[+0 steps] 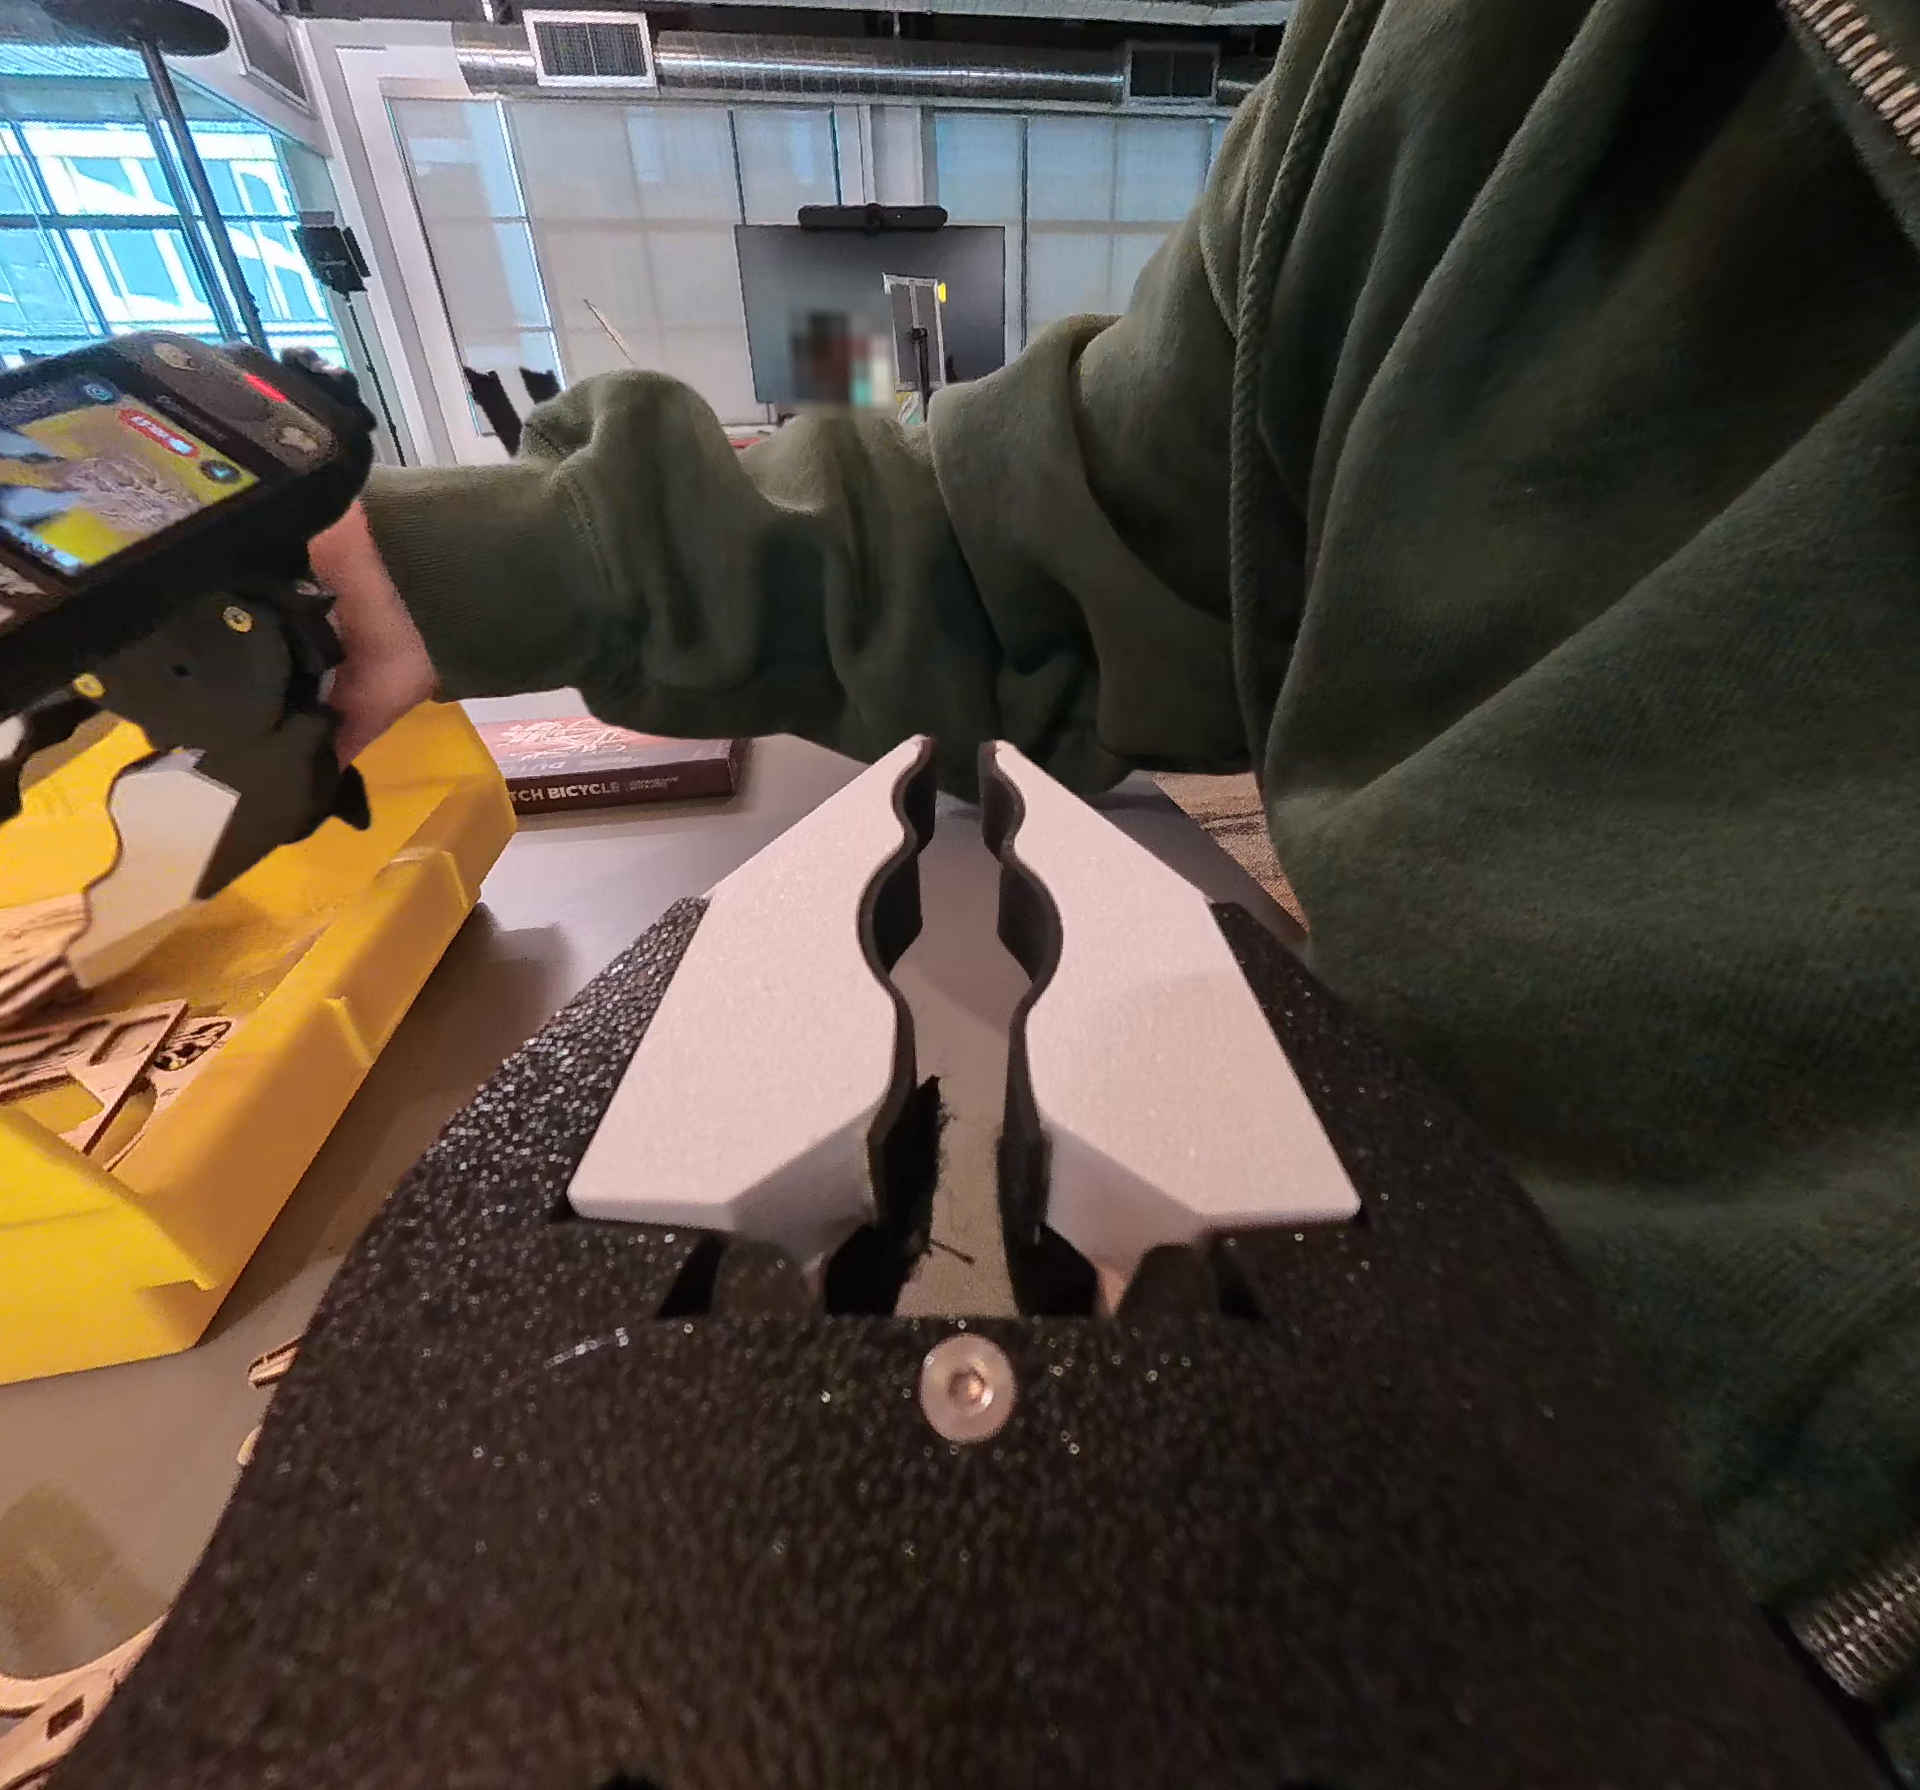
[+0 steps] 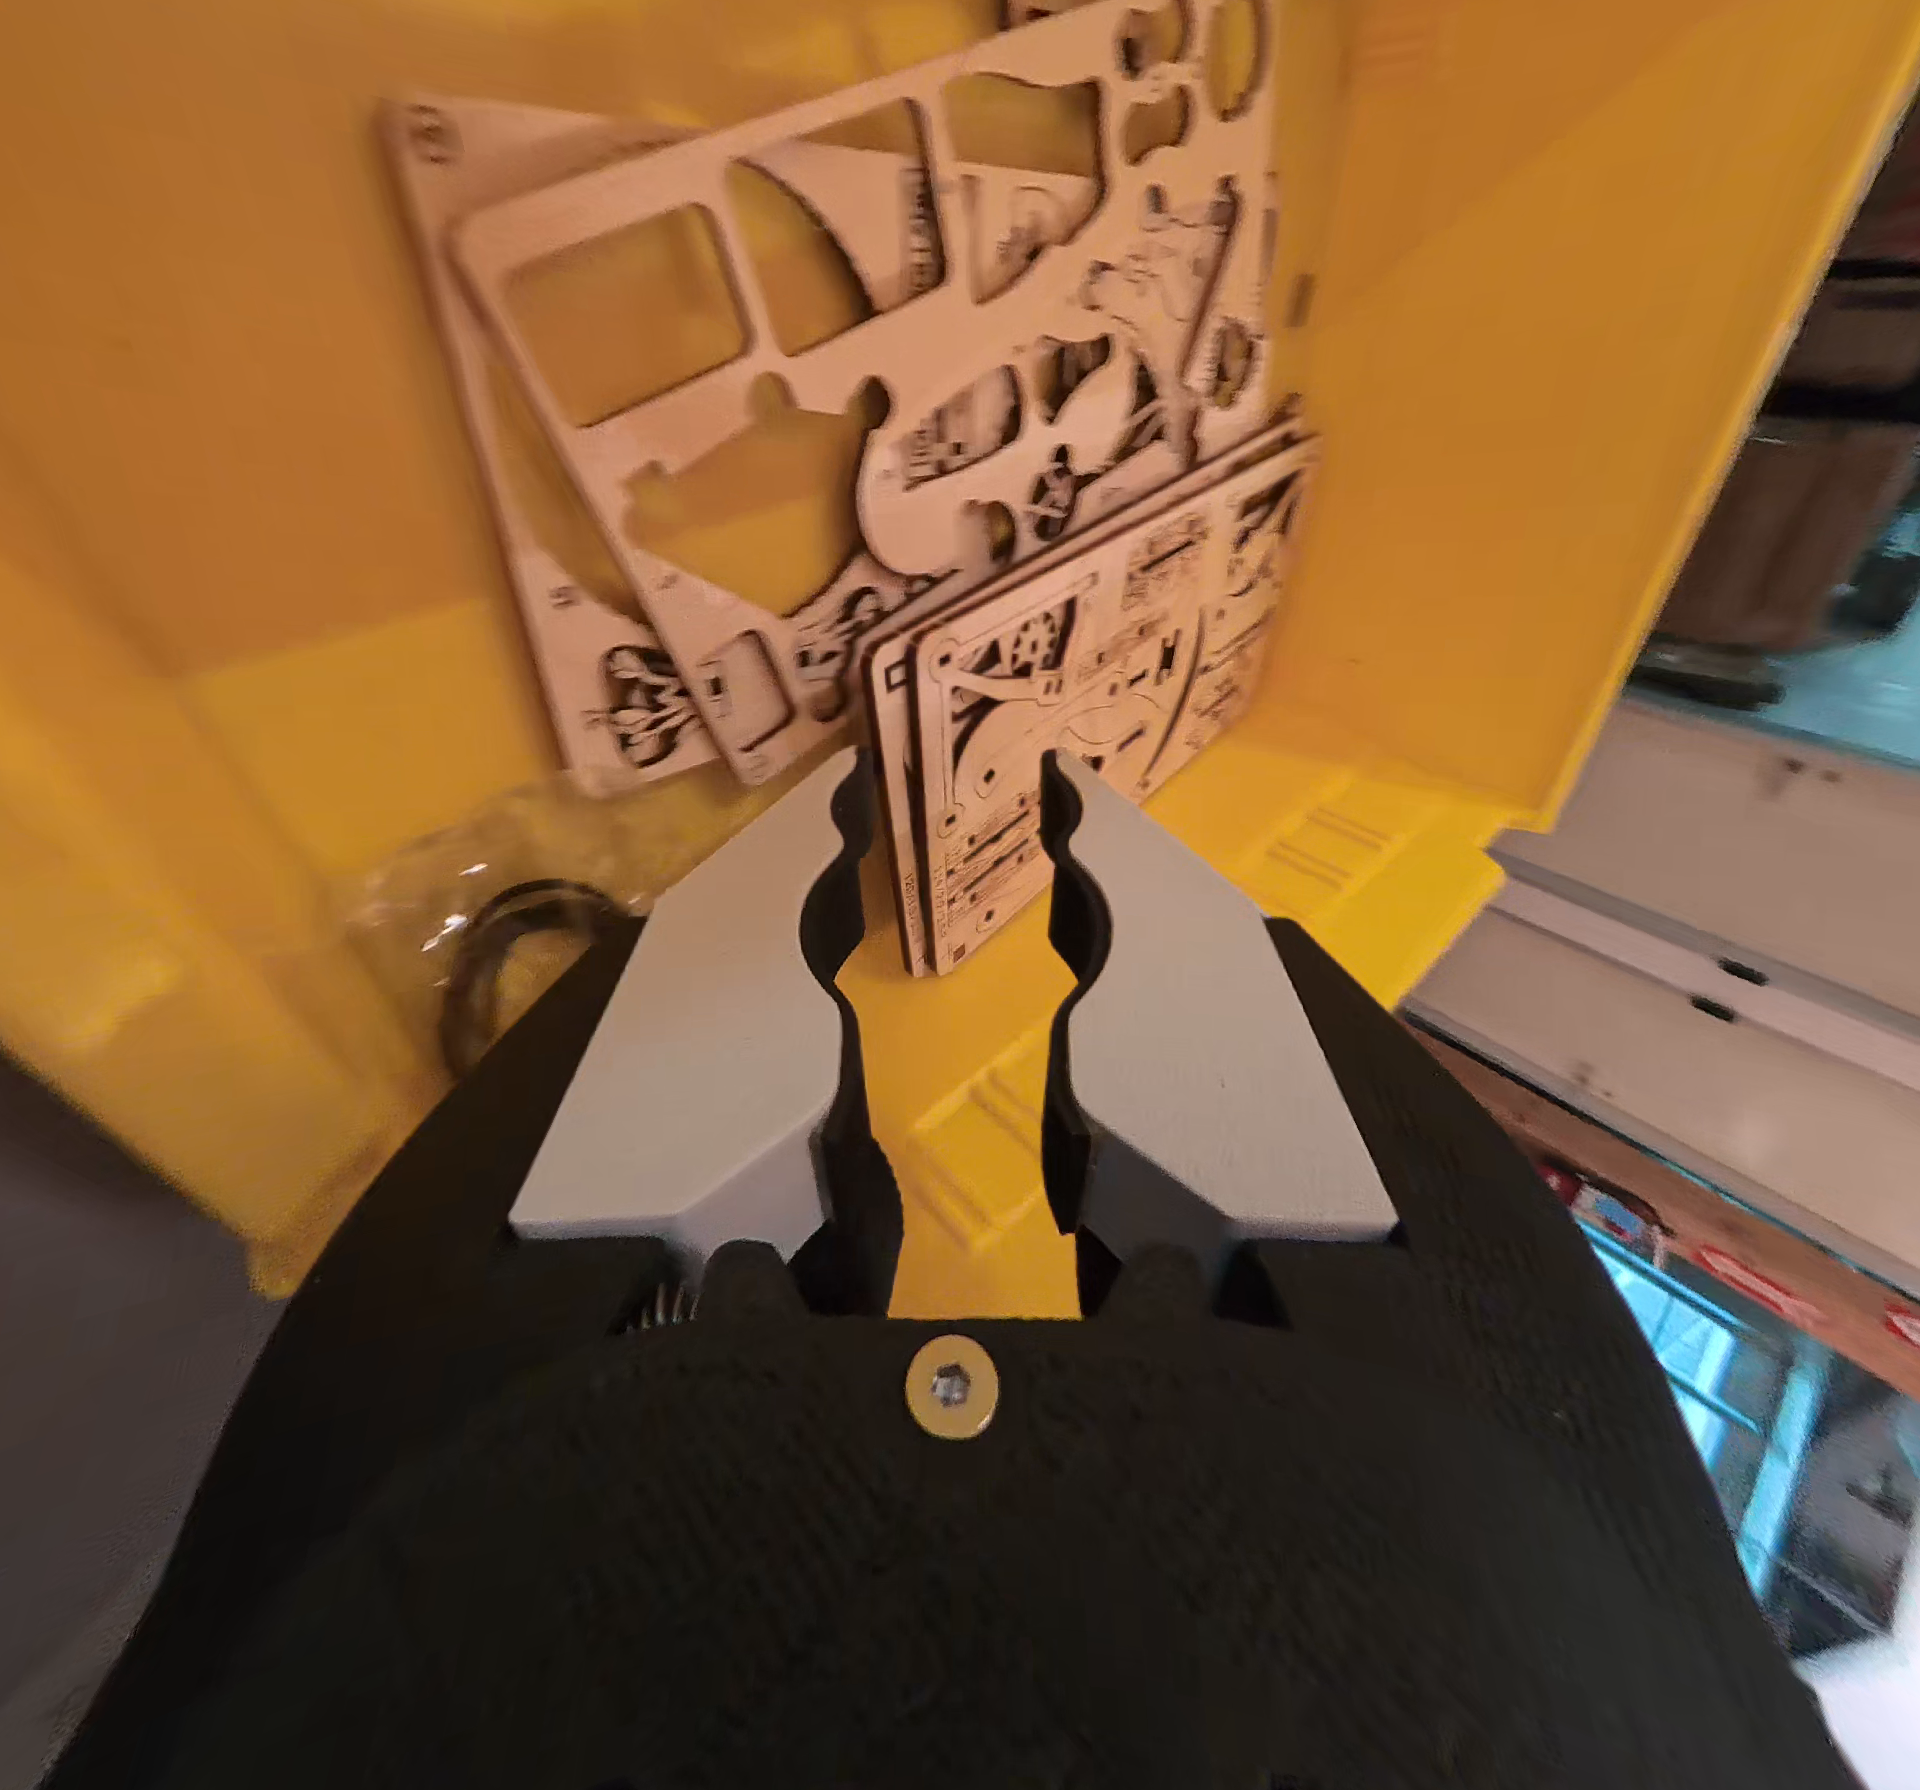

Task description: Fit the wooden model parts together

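Laser-cut wooden sheets lie in a yellow bin. A large sheet with punched-out holes leans against the bin wall. A stack of uncut sheets stands in front of it. My right gripper is open, and the near edge of that stack sits just at the gap between its fingertips, not clamped. In the left wrist view the right gripper reaches down onto the sheets in the bin. My left gripper hovers over the table, empty, with only a narrow gap between its fingers.
A clear bag with black rings lies in the bin's near left corner. A dark brown kit box lies on the grey table behind the bin. Loose wooden parts sit at the table's front left. The person's green sleeve crosses ahead. There is about 30 centimeters between the tips of the two grippers.
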Action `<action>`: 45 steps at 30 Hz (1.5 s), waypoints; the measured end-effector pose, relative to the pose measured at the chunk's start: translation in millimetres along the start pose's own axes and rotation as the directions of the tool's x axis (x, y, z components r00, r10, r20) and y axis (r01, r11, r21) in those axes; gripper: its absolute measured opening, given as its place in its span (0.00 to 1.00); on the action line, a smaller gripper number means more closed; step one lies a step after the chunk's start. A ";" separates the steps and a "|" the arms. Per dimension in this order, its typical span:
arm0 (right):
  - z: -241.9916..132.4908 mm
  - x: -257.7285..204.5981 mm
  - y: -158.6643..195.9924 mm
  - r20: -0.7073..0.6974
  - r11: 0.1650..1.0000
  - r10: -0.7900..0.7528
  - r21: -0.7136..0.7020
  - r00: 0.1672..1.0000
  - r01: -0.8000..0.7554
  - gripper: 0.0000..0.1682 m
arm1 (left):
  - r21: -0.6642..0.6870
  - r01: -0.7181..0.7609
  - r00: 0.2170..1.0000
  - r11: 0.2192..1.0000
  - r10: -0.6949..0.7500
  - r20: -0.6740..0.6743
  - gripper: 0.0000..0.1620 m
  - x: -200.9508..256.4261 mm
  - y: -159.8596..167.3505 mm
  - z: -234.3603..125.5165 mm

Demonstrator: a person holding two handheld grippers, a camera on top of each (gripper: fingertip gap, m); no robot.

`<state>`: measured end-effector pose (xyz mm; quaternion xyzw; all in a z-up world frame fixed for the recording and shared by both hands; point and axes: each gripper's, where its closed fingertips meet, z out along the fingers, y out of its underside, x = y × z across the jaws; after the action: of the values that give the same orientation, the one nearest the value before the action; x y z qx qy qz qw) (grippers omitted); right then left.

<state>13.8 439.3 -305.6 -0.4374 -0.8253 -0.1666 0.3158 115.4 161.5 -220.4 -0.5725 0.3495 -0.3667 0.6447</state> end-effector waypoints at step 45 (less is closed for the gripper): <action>4.5 -41.7 -53.7 0.524 0.976 0.131 0.080 0.842 -0.201 0.23 | 0.003 0.007 1.000 1.000 -0.007 0.001 0.04 -1.0 -0.4 0.1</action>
<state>-14.8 385.9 -336.7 -0.5140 -0.8477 0.0397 0.1248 114.9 162.4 -219.9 -0.5729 0.3465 -0.3692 0.6445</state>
